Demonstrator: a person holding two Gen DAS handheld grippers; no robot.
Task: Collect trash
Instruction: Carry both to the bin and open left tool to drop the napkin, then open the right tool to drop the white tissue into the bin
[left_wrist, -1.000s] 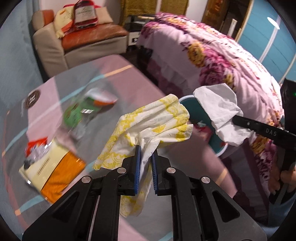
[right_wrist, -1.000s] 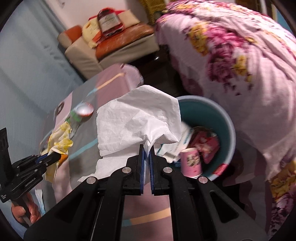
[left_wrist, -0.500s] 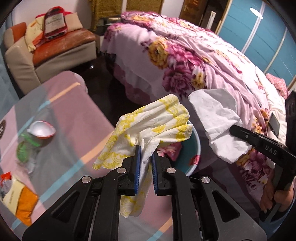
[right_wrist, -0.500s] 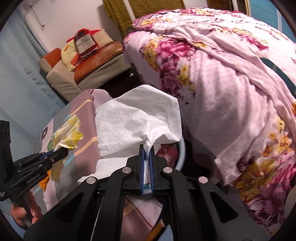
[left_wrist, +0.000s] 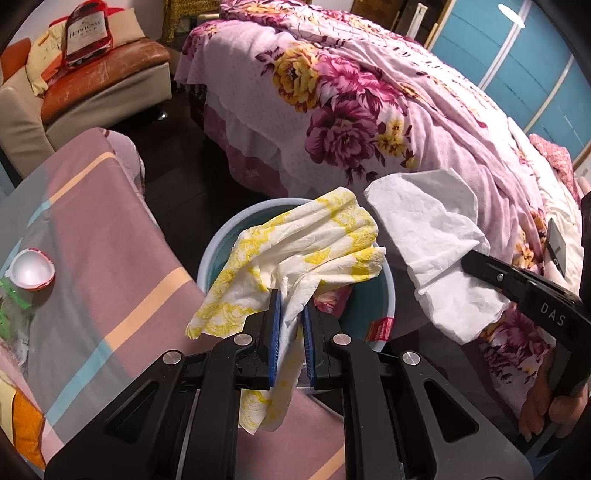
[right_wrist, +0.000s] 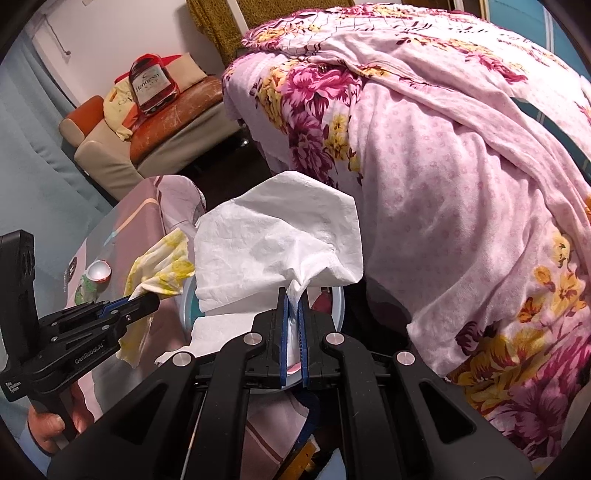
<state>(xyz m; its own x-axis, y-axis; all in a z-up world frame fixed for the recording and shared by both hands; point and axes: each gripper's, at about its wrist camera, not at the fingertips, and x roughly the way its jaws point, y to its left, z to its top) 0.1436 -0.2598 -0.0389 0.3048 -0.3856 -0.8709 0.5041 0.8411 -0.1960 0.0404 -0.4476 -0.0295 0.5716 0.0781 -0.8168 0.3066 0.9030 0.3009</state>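
Pink floral bedding covers the bed (left_wrist: 369, 110) that fills the far side of the room, with a tan sofa (left_wrist: 92, 92) bearing a red Hennessy bag (left_wrist: 86, 35) in the corner behind. Nearer, a table (left_wrist: 92, 258) under a striped pink cloth carries an overturned cup (left_wrist: 31, 269) with a red rim near its left edge. A blue bin (left_wrist: 218, 251) stands on the floor between the table and the bed, with a red wrapper (left_wrist: 378, 328) visible at its rim and other scraps inside. The left tool (left_wrist: 291, 317) pinches a crumpled yellow-patterned napkin (left_wrist: 303, 251) between its blue pads, its fingers drawn close with only the paper's thickness between them, and holds the napkin directly over the bin's opening. The right tool (right_wrist: 293, 321) is likewise clamped tight on a white tissue (right_wrist: 273, 254), which fans out above its fingers and hangs just beside the yellow napkin, over the bin's right rim toward the bed. In the right wrist view the bin (right_wrist: 186, 306) shows only as a blue rim behind the tissue, and the person's left hand (right_wrist: 55, 421) grips the left tool's handle at lower left.
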